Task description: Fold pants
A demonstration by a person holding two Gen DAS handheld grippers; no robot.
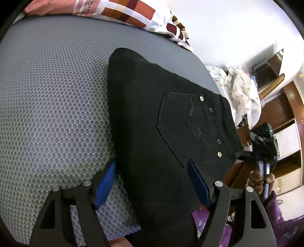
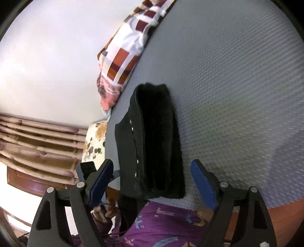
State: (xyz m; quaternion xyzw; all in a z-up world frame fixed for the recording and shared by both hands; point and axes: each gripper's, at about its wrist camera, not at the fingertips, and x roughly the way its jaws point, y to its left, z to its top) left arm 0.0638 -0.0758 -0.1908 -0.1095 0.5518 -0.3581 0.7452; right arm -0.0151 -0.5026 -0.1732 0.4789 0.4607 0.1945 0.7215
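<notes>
Both claws are hanging released: left claw (image 1: 152, 182) straddling the black pants (image 1: 171, 117), right claw (image 2: 151, 180) over their near end. Pants are lying folded on the grey mattress (image 1: 57, 95); thick, limp denim, likely best pinched at the stacked edge.

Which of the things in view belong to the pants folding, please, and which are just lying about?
Job: black pants, folded on the grey mattress; left gripper and right gripper, both open.
Lying about: checked pillow, white patterned cloth, wooden shelves.
</notes>
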